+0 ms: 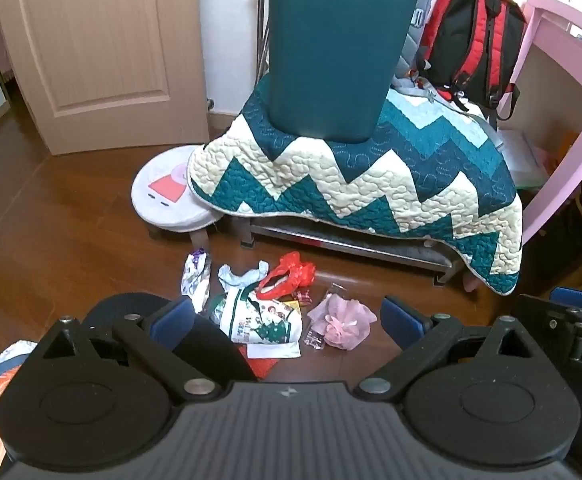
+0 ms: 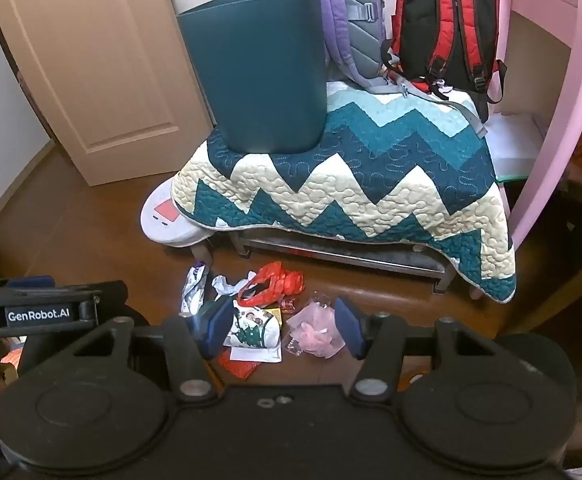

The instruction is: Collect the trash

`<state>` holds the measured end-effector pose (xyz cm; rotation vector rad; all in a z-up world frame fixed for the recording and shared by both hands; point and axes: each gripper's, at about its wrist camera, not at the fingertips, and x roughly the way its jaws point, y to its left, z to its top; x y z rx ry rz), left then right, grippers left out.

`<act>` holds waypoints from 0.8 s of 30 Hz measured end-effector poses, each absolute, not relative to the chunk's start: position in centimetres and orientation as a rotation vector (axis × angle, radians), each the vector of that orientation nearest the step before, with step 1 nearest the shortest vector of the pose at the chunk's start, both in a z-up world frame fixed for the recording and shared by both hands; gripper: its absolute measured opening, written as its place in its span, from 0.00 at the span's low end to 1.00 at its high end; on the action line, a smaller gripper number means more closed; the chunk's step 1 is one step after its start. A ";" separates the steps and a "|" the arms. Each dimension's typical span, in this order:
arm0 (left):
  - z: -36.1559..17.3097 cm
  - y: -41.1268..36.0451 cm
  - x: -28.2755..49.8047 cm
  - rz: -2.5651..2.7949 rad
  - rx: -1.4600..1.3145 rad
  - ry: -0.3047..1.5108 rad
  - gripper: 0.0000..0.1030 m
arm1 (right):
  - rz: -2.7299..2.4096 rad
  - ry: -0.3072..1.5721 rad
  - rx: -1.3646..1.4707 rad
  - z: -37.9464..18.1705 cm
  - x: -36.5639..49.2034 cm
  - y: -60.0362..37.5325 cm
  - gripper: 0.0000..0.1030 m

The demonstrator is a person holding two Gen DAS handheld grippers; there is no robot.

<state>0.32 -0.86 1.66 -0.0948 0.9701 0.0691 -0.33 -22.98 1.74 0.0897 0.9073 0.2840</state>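
Observation:
A heap of trash lies on the brown floor in front of a low bench: a red plastic bag [image 1: 289, 276] [image 2: 271, 284], a green-and-white printed wrapper [image 1: 261, 320] [image 2: 253, 326], a pink mesh pouf in clear wrap [image 1: 341, 322] [image 2: 315, 330], a silver wrapper [image 1: 195, 276] [image 2: 195, 290] and crumpled white paper [image 1: 239, 274]. A dark teal bin [image 1: 331, 52] [image 2: 259, 68] stands upright on the quilt-covered bench. My left gripper [image 1: 287, 320] hangs open above the heap, holding nothing. My right gripper [image 2: 283, 328] is open too, over the same heap, with nothing gripped.
The zigzag quilt [image 1: 371, 184] [image 2: 351, 184] drapes over the bench. A white round stool [image 1: 167, 196] stands at its left. A red-and-black backpack [image 1: 471, 36] [image 2: 447, 24] and a purple one [image 2: 343, 12] lean behind. A pink desk [image 1: 563, 92] is at right, a door [image 1: 103, 48] at left.

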 end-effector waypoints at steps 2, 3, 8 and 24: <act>1.9 -1.1 0.3 0.070 -0.089 0.963 0.97 | 0.281 0.905 0.083 1.5 -0.4 -23.1 0.55; 1.5 -0.6 -0.2 0.064 -0.087 0.950 0.97 | 0.280 0.904 0.081 1.4 -0.5 -23.1 0.54; 1.5 -0.9 -0.4 0.069 -0.082 0.935 0.97 | 0.276 0.888 0.070 2.6 -0.5 -22.8 0.54; 1.5 -0.8 -1.0 0.052 -0.070 0.915 0.97 | 0.317 0.826 0.052 3.0 -1.2 -22.3 0.54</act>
